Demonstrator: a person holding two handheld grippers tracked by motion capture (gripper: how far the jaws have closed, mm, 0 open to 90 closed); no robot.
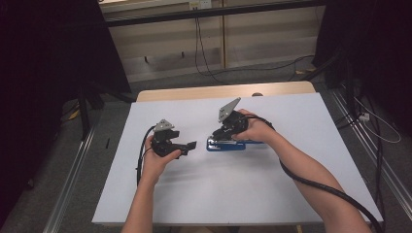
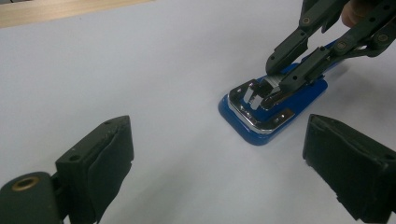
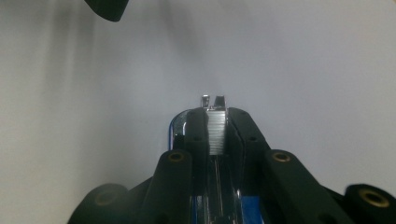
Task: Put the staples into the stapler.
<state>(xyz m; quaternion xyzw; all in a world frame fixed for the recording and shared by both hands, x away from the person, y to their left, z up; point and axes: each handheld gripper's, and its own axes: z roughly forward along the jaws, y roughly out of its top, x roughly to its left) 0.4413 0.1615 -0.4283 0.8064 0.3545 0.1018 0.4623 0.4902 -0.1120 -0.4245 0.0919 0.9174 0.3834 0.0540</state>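
A blue stapler (image 1: 226,144) with a chrome top lies flat on the white table (image 1: 218,194), near its middle. My right gripper (image 1: 216,137) reaches down onto it from the right. In the right gripper view its jaws (image 3: 216,114) are shut on a silvery strip of staples (image 3: 216,133) that sits in the stapler's channel (image 3: 176,125). The left gripper view shows that grip (image 2: 280,77) over the chrome front of the stapler (image 2: 261,133). My left gripper (image 1: 191,145) hovers just left of the stapler, pointing at it. Its jaws (image 2: 215,154) stand open with nothing between them.
A wooden strip (image 1: 194,92) runs along the table's far edge. Metal rails (image 1: 73,170) flank the table on the floor, with cables (image 1: 374,121) lying at the right and back. One tip of the left gripper (image 3: 107,9) shows at the top of the right gripper view.
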